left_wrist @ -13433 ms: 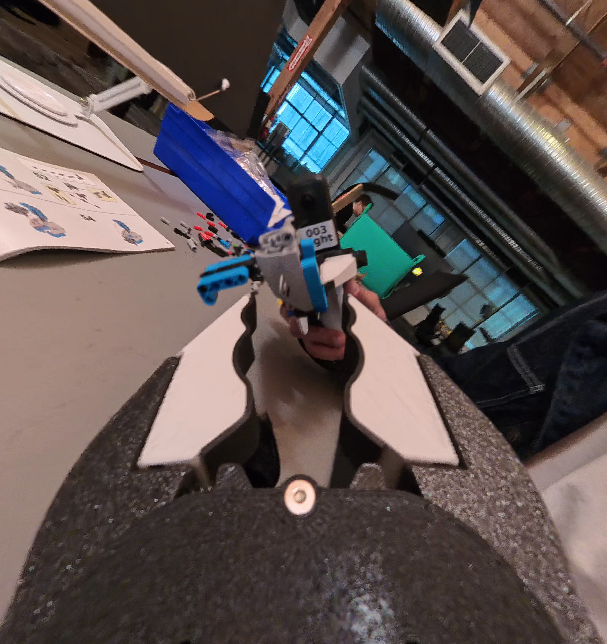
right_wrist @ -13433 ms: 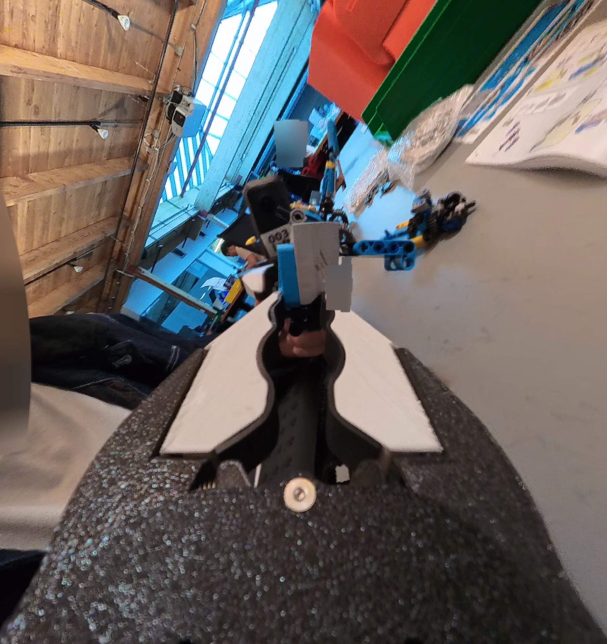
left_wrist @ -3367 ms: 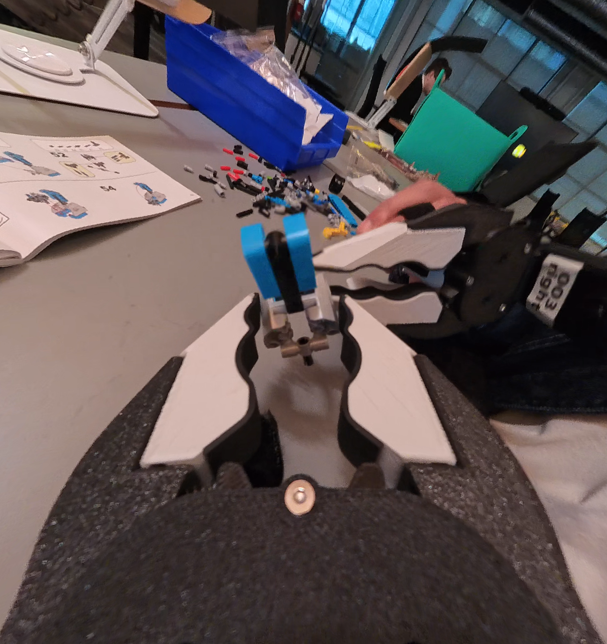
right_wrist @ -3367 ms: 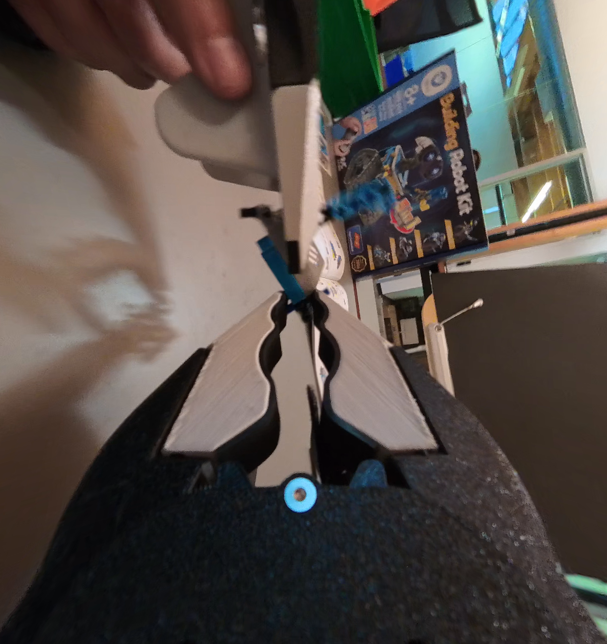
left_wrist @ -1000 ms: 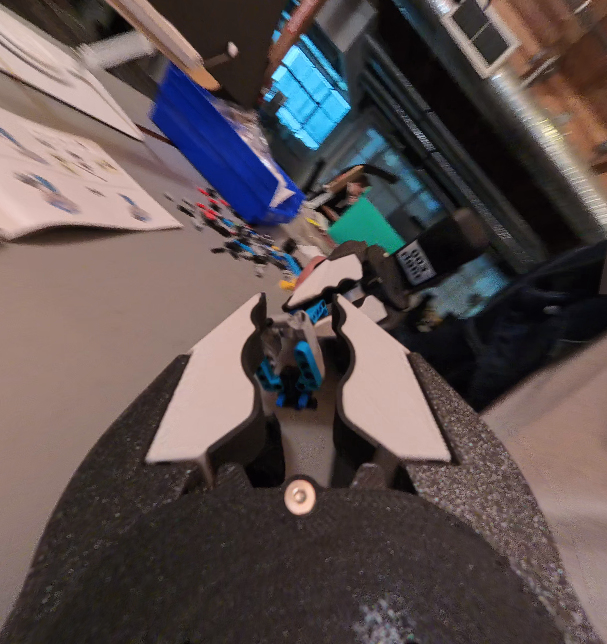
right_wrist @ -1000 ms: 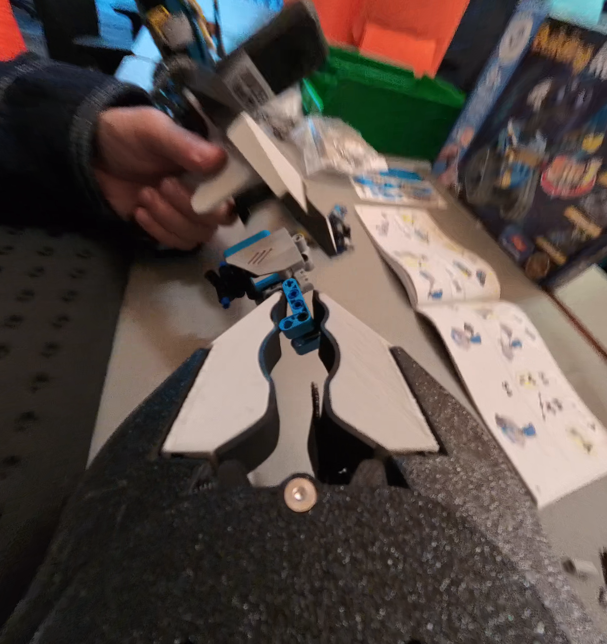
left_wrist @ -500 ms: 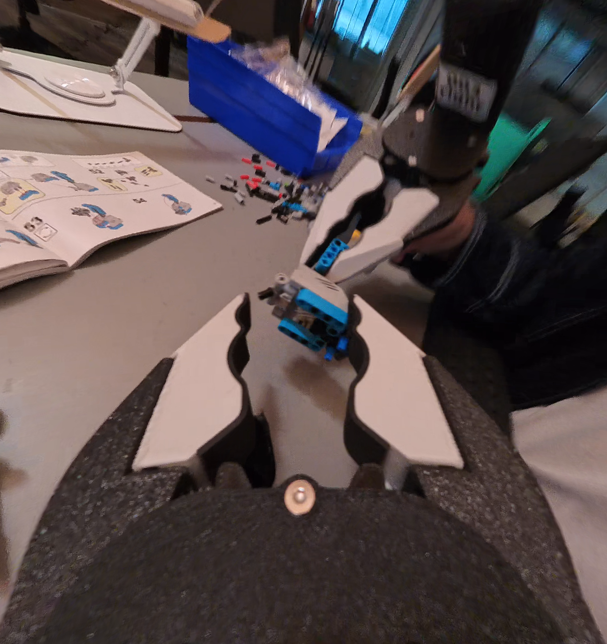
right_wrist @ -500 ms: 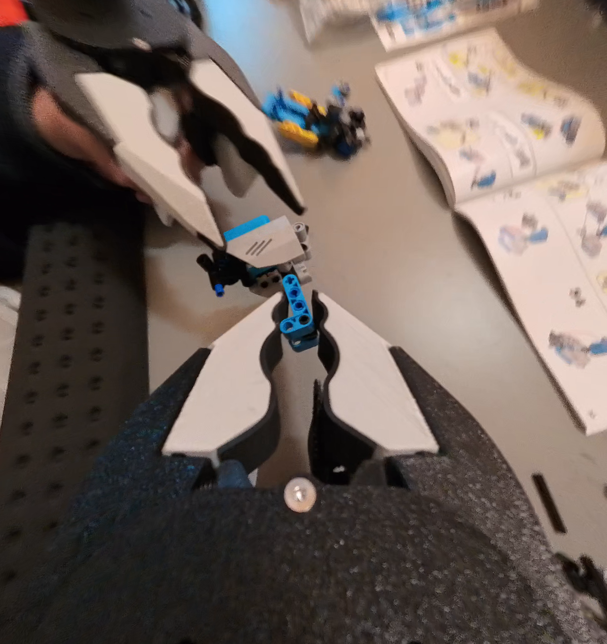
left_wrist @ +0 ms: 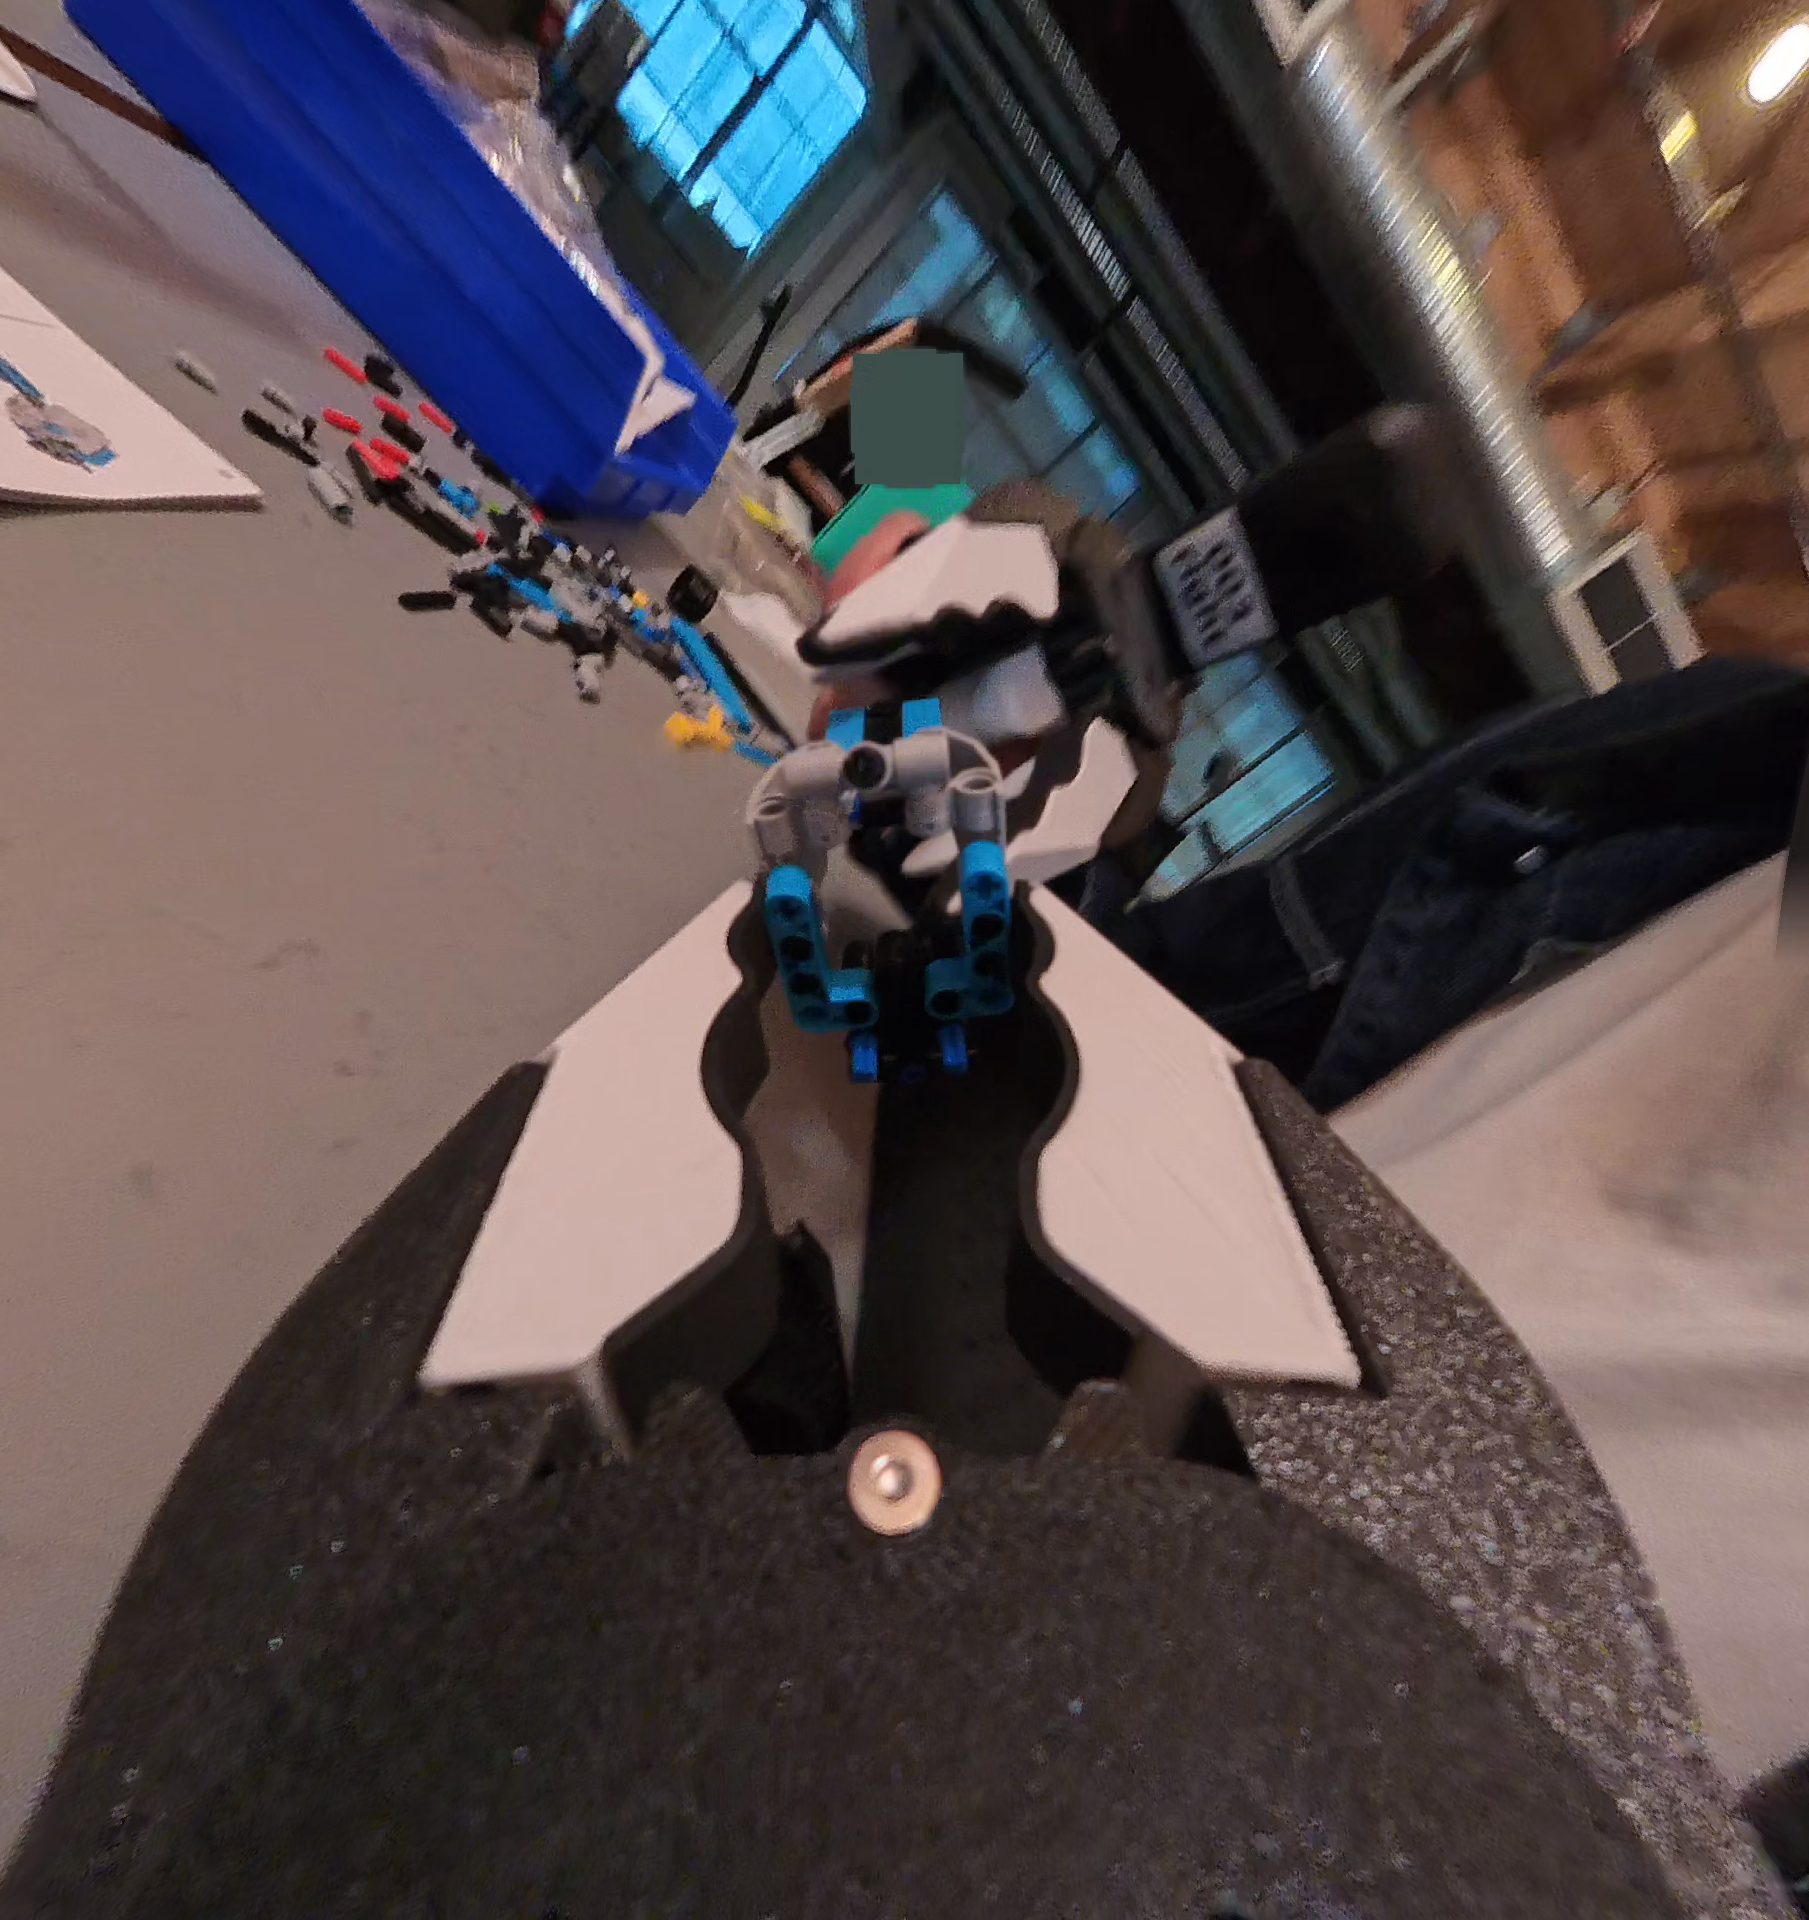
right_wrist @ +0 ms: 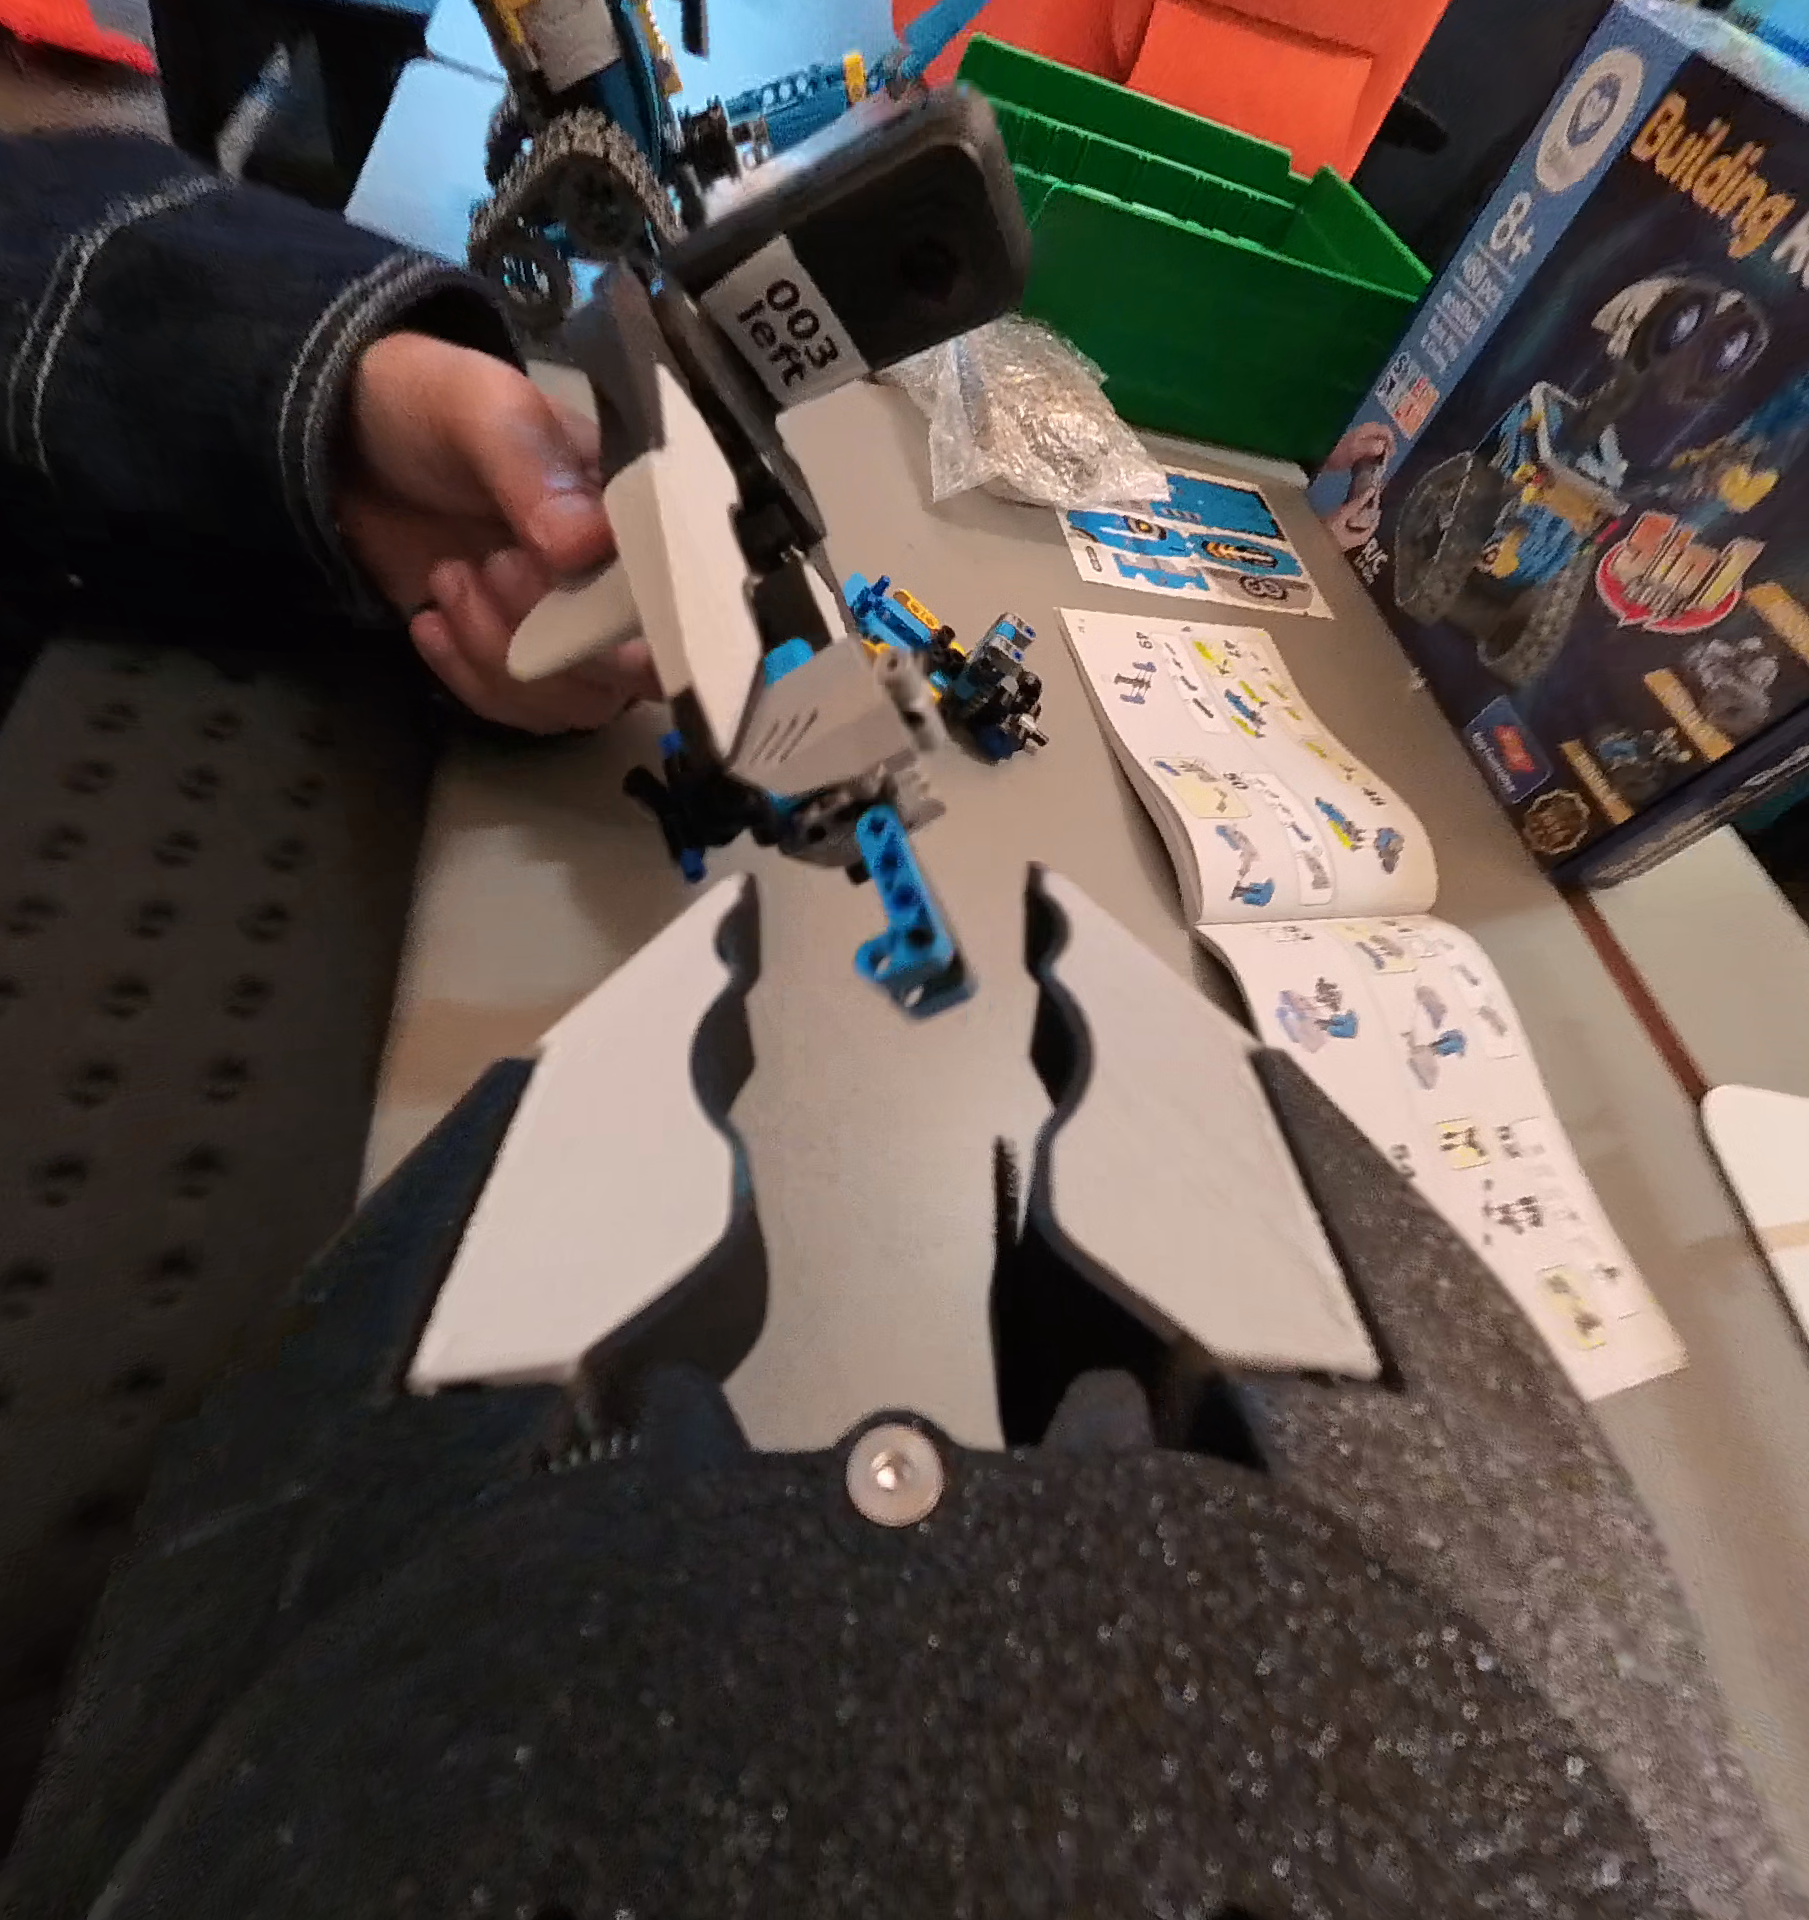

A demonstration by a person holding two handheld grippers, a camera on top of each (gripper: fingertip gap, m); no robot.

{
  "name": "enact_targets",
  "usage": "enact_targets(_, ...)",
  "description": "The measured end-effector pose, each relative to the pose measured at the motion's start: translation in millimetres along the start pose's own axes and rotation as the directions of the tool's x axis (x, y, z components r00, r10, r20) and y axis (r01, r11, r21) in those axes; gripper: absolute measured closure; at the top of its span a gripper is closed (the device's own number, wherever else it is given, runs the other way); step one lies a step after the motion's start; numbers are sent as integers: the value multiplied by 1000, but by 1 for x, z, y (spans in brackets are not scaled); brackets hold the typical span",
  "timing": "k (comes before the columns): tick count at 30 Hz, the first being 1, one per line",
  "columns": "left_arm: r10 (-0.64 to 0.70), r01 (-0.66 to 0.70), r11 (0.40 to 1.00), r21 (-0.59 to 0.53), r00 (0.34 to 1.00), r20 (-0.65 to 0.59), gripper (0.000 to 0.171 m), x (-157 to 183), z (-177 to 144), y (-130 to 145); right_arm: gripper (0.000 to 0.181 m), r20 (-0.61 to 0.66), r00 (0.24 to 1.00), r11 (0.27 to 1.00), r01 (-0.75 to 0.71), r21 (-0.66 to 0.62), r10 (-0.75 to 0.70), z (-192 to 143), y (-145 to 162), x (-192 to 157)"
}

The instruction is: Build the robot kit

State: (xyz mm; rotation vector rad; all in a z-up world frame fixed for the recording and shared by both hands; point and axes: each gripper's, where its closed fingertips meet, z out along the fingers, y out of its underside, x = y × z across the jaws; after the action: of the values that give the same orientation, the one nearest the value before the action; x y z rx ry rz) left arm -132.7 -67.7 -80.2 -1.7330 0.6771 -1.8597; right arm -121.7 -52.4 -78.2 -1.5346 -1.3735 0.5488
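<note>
You are clamping the small blue-and-grey brick assembly [left_wrist: 884, 904] in your left claw [left_wrist: 887, 935], lifted off the grey surface [right_wrist: 1045, 790]. Your right claw [right_wrist: 887, 935] is standing apart, empty, its fingers either side of the assembly's dangling blue beam [right_wrist: 905, 925]. The open instruction booklet [right_wrist: 1326, 935] is lying nearby.

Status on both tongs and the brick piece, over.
Left tongs shut on blue-grey brick assembly. Right tongs open, blue beam between tips, untouched. Nothing blocking.
</note>
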Motion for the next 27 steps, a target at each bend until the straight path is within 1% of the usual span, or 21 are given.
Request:
enact_targets(2, -60, 62, 996, 64, 997, -47, 127, 2, -6, -10, 125, 4, 1000, 999, -29, 42, 29, -3, -4, 1)
enact_targets(4, -113, 124, 985, 120, 989, -94, 128, 3, -10, -18, 126, -21, 1000, 997, -7, 78, 8, -3, -10, 2)
enact_targets(7, -181, 212, 959, 188, 969, -171, 128, 4, -14, -29, 128, -98, 995, 995, 43, 86, -35, 1, -17, 6)
enact_targets(10, -222, 271, 929, 251, 953, -205, 129, 1, -21, -37, 126, -121, 992, 996, 55, 74, -46, 7, -18, 3)
enact_targets(12, -232, 289, 918, 272, 947, -223, 129, 0, -24, -41, 131, -115, 992, 995, 65, 81, -55, 9, -21, -3)
enact_targets(15, -230, 290, 914, 285, 947, -225, 128, 1, -23, -41, 130, -127, 990, 994, 73, 79, -62, 17, -24, -9)
enact_targets(18, -242, 313, 897, 313, 939, -246, 128, 0, -24, -45, 133, -124, 990, 994, 74, 86, -63, 23, -27, -15)
enact_targets(21, -250, 328, 883, 335, 934, -256, 129, -1, -24, -47, 131, -120, 990, 993, 83, 80, -73, 30, -27, -22)
enact_targets(24, -258, 343, 874, 345, 928, -269, 128, -1, -26, -48, 132, -139, 986, 992, 107, 69, -97, 32, -26, -24)
enact_targets(27, -271, 365, 865, 346, 918, -290, 128, -1, -26, -49, 132, -135, 988, 993, 88, 82, -76, 32, -28, -23)
